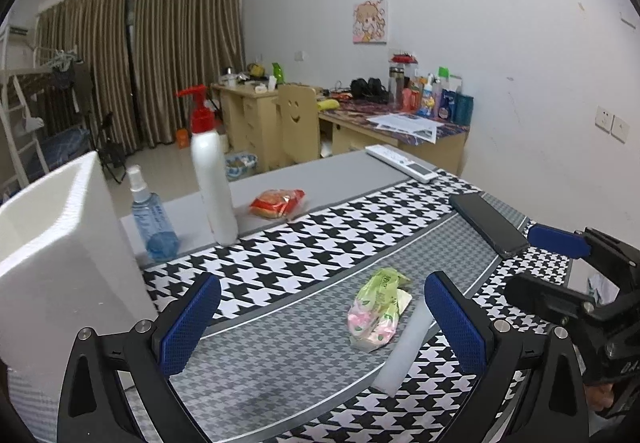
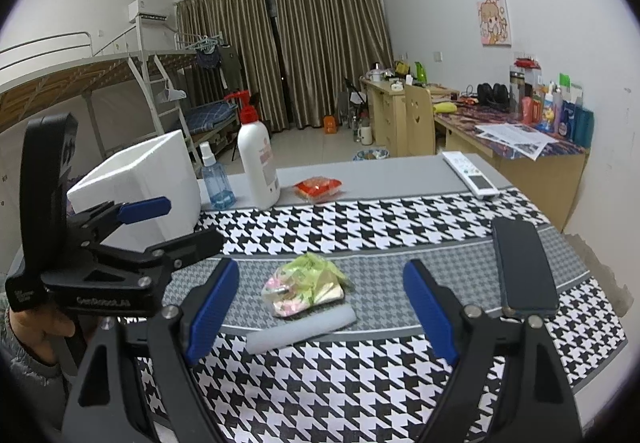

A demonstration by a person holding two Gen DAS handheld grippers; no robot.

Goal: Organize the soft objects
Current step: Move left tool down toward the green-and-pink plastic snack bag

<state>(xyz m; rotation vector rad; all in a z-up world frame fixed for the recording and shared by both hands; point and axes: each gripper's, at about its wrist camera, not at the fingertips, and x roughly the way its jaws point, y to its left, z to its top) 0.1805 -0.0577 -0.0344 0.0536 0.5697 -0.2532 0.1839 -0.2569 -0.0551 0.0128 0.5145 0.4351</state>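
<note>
Lying at 12 o'clock between both wide, empty claws — left gripper [image 1: 322, 323] & right gripper [image 2: 320, 317] — the green packet [image 2: 304, 289] is judged slightly nearer the right, w/ foam strip [image 2: 300, 329] running 8–2 o'clock just beside.

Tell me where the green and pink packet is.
In both wrist views the green and pink packet lies on the grey houndstooth band, just behind the white foam strip, left of the black phone.

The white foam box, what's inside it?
Can't tell. The white foam box shows only its outer walls and rim in both views; its interior is hidden. Both grippers, left and right, are open.
</note>
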